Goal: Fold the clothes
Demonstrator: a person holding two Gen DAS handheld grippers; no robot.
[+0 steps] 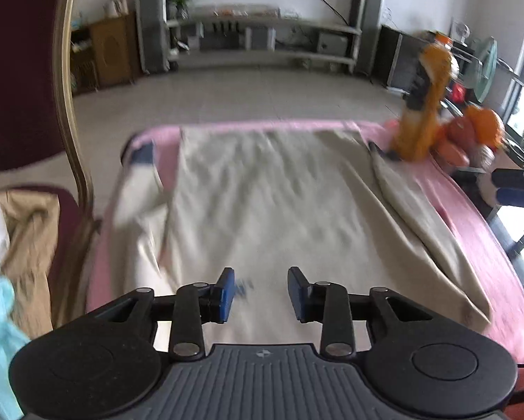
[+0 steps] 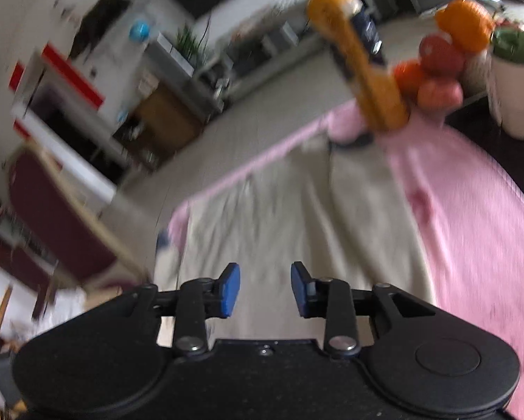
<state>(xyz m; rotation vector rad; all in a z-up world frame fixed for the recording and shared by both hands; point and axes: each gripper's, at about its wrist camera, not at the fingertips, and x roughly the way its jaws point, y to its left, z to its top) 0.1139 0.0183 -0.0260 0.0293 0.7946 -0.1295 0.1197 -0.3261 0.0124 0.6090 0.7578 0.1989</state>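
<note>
A beige garment (image 1: 262,203) lies spread flat on a pink-covered table (image 1: 479,231), with one sleeve hanging off the left edge and a fold along its right side. My left gripper (image 1: 261,292) is open and empty just above the garment's near end. My right gripper (image 2: 265,288) is open and empty above the same garment (image 2: 297,217), near its front edge. Both views are blurred by motion.
An orange drink bottle (image 1: 426,105) and a pile of fruit (image 1: 468,136) stand at the table's far right corner. A white cup with a plant (image 2: 516,80) stands beside them. A dark red chair (image 1: 23,70) holding more clothes (image 1: 27,238) stands at the left.
</note>
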